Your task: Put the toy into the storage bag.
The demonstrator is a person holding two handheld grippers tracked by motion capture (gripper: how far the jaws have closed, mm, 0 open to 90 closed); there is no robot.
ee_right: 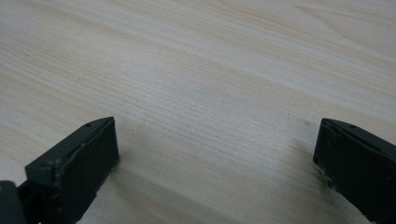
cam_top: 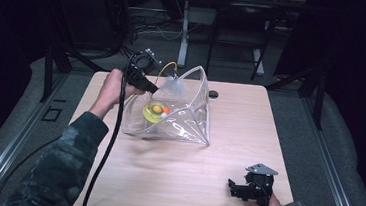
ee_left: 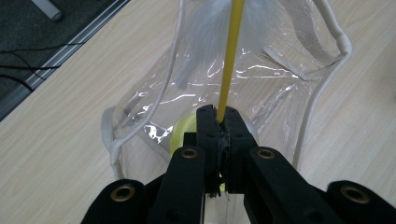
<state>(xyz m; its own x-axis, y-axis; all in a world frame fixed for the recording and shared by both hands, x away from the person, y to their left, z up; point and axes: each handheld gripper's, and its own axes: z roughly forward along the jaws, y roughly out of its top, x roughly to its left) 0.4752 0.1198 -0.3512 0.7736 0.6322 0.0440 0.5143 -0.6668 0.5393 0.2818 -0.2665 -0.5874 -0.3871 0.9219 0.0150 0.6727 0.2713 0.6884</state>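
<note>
- Yellow stick (ee_left: 229, 60): thin, clamped between the closed jaws of the left gripper (ee_left: 219, 122), its far end reaching up into the clear bag.
- Clear plastic bag (cam_top: 190, 114): stands open on the wooden table (cam_top: 224, 187), left of centre; holds a yellow cup (cam_top: 152, 114) with what look like small balls.
- Right gripper (ee_right: 217, 154): jaws wide apart, nothing between them, low over bare table at the near right corner.
</note>
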